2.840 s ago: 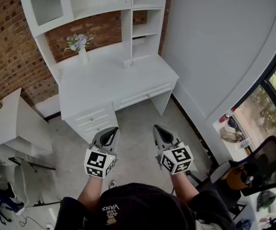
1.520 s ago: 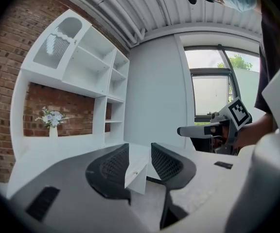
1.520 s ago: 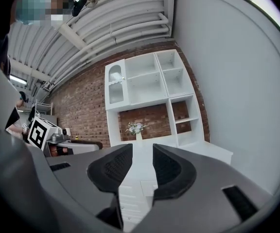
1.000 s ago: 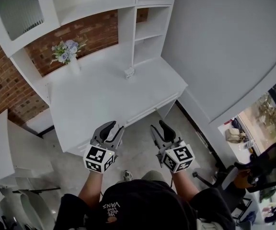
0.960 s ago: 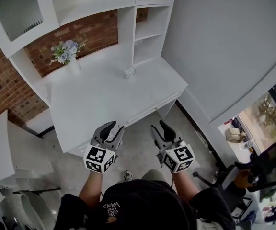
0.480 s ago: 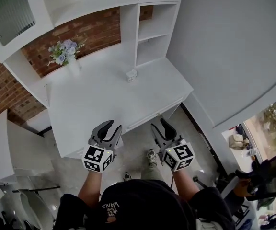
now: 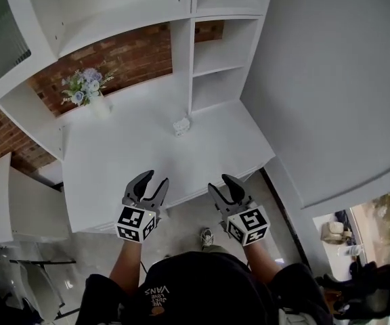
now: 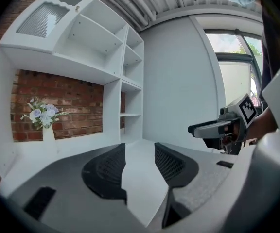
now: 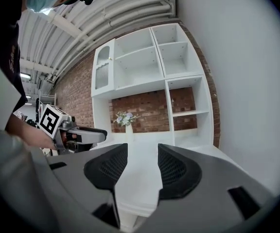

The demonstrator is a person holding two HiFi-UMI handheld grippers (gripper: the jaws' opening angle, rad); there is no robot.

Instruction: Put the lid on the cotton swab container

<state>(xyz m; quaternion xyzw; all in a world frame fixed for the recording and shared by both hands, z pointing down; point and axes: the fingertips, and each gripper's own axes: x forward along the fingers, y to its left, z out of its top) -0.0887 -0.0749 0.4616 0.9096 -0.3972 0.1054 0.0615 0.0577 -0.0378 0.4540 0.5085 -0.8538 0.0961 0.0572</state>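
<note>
Between the jaws of the grey left gripper [image 7: 152,180] and right gripper [image 7: 223,187], which have just been opening wider, sits nothing. Well ahead on the white desk [image 7: 114,161] stands the small clear cotton swab container [image 7: 181,126], likely light and slippery, so pinch its sides.

White desk [image 7: 134,161] bears a flower vase [image 7: 101,105] and small container [image 7: 181,126].
</note>
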